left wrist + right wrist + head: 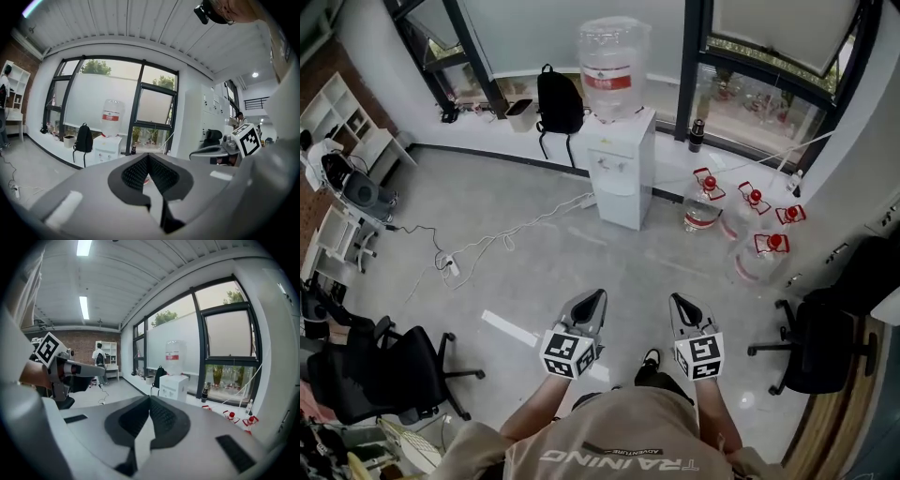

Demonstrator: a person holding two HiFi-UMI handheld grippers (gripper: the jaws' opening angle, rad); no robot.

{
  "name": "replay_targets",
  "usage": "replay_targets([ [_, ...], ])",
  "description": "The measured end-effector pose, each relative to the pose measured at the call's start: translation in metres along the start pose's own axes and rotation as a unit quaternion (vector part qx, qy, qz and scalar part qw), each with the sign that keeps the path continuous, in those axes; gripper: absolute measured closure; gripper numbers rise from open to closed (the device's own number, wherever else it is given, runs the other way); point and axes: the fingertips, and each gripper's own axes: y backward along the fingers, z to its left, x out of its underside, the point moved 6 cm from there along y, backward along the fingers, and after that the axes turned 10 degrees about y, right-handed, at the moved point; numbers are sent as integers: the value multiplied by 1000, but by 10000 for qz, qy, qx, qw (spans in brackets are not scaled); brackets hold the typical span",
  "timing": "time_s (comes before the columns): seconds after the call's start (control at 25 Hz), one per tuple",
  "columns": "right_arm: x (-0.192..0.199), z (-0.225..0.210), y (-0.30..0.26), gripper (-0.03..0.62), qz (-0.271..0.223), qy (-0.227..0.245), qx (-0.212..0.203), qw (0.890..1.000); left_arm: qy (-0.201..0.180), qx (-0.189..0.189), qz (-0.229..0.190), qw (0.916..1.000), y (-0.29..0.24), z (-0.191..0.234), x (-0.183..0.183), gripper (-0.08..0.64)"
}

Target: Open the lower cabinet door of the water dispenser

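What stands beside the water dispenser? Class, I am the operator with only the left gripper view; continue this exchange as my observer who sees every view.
Observer: In the head view, four red-capped water jugs stand on the floor right of the water dispenser.
Operator: Is the right gripper open?
Observer: No, the right gripper view shows its jaws together, nothing between them.
Operator: And the lower cabinet door?
Observer: Shut in the head view, untouched.

Open floor is left toward the water dispenser at 12 o'clock. The way is flanked by water bottles at 1 o'clock and a cable at 11 o'clock.
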Motion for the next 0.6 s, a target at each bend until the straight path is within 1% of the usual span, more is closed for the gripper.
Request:
replay_targets([
  [0.12, 6, -27, -20, 581, -9, -83, -105, 9999, -153, -19, -9, 9999, -34, -3, -15, 552],
  [0.24, 14, -50, -39, 581, 56, -76, -337, 9994, -199, -87, -34, 9998, -63, -8, -24, 552],
  [0.32, 15, -62, -53, 581, 60, -36, -491, 9988, -221, -176, -25, 9996, -77, -7, -27, 552],
  [0.44, 21, -80, -75, 581, 111, 58, -618, 9980, -176, -291, -24, 9994, -96, -3, -28, 552],
  [0.6, 24, -88, -97, 581, 161, -35, -744, 9971, -172, -397, 91, 9990, -111, 9, -25, 552],
])
